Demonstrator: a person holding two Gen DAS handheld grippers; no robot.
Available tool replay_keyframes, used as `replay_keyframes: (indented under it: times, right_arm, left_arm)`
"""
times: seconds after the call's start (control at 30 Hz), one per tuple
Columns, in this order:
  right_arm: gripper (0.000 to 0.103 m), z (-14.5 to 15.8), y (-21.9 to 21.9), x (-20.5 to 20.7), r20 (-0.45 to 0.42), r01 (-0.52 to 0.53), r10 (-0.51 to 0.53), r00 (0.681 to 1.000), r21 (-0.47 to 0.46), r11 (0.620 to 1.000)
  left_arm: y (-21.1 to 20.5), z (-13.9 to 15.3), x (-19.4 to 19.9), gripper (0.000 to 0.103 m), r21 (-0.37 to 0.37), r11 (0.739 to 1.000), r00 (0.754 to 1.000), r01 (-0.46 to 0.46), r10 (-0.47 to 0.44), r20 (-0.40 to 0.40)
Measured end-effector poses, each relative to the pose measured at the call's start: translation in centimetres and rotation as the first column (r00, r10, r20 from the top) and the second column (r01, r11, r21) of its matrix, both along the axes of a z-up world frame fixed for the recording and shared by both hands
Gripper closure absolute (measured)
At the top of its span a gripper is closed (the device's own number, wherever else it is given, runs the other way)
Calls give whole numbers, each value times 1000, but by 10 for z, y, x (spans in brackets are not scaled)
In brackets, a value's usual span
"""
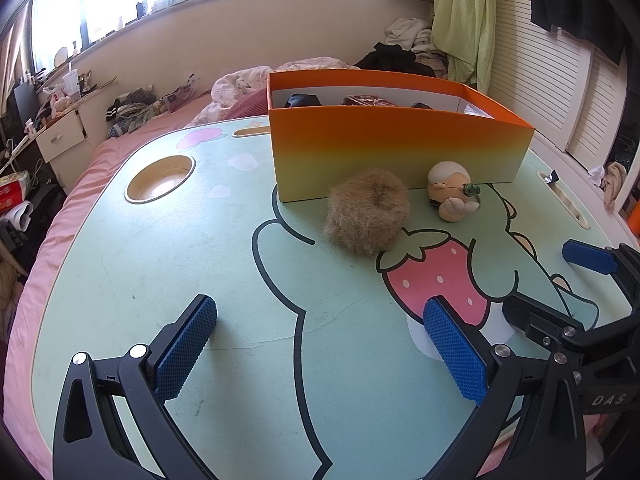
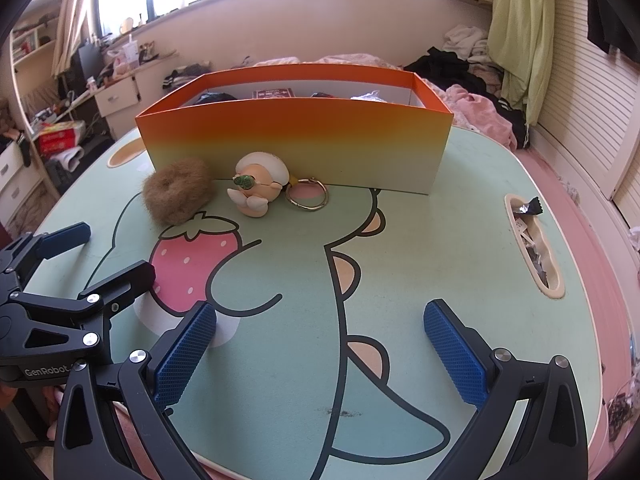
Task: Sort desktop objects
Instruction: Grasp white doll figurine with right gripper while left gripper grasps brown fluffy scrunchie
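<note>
— Both tools stand spread wide with nothing between their pads: the left tool [image 1: 320,344] and the right tool [image 2: 320,344] hover low over the near edge of the surface [image 2: 460,208].

— And the things to sort?

— The scrunchie [image 2: 176,192] and the figurine [image 2: 258,188] lie side by side near the far edge, just in front of the box [image 2: 296,148]. A key ring [image 2: 307,195] lies just beside the figurine, close to the box wall; I can't tell if it's attached. Some items already sit inside the box.

— What could go wrong?

— The scrunchie is soft and fluffy, so a shallow pinch may catch only fuzz and let it drop. The figurine is rounded and lies tilted; pads closing off-centre could squirt it sideways. Reaching for either may nudge the light box back. The two tools are also near each other and could collide.

— Surroundings?

— The surface is a mint cartoon-printed top with a cup recess [image 1: 160,178] and a slot [image 2: 534,248] holding wrappers. It seems to stand on a pink bed [image 1: 120,148], in a cluttered room with bright windows.
</note>
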State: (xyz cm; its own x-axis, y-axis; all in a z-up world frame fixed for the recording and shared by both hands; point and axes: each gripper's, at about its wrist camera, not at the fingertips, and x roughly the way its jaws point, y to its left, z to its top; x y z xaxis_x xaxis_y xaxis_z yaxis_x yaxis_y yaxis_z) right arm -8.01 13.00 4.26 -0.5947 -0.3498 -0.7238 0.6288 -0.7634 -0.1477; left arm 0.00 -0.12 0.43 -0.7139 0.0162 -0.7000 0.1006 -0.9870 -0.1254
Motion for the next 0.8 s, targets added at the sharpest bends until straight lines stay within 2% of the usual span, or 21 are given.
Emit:
replay_keyframes:
  times: [0.1,0.17,0.3,0.4,0.47,0.53,0.57,0.6,0.63,0.7,0.8]
  right_arm:
    - [16,16,10,-13,48,36,-32,998,-87,996]
    - [16,31,15,-25,74,76,-64,995,-174,982]
    - [16,41,-10,-37,81,48,-35,996,-164,985]
    - [19,34,-41,-42,109,-8,22,994,-125,992]
    - [29,24,-59,-47,116,-7,17,993,-86,996]
    - [52,14,-69,-52,131,0,9,991,-65,998]
    - [55,14,-69,-50,105,-4,11,994,-69,998]
    - [70,13,-69,-50,113,-6,13,993,-64,998]
    - [74,13,-68,-49,128,-10,18,992,-66,998]
    - [74,16,-59,-46,141,-26,42,989,-113,993]
    - [74,27,-39,-39,116,-26,46,992,-167,986]
  left_arm:
    - [1,2,-2,0,1,1000,1000,3,-3,-1]
    - [1,2,-2,0,0,1000,1000,2,-2,-1]
    - [2,3,-4,0,-1,1000,1000,6,-6,-1]
    - [3,5,-4,0,-1,1000,1000,6,-6,-2]
    - [3,5,-5,0,-1,1000,1000,7,-7,-2]
    - [4,6,-6,0,-1,1000,1000,7,-7,-2]
    - [5,6,-6,0,-2,1000,1000,8,-8,-2]
    - [5,6,-6,0,-1,1000,1000,8,-8,-3]
    - [6,6,-5,0,-1,1000,1000,8,-8,-2]
    - [7,6,-5,0,-1,1000,1000,10,-10,-2]
    - [7,7,-5,0,-1,1000,1000,17,-17,5]
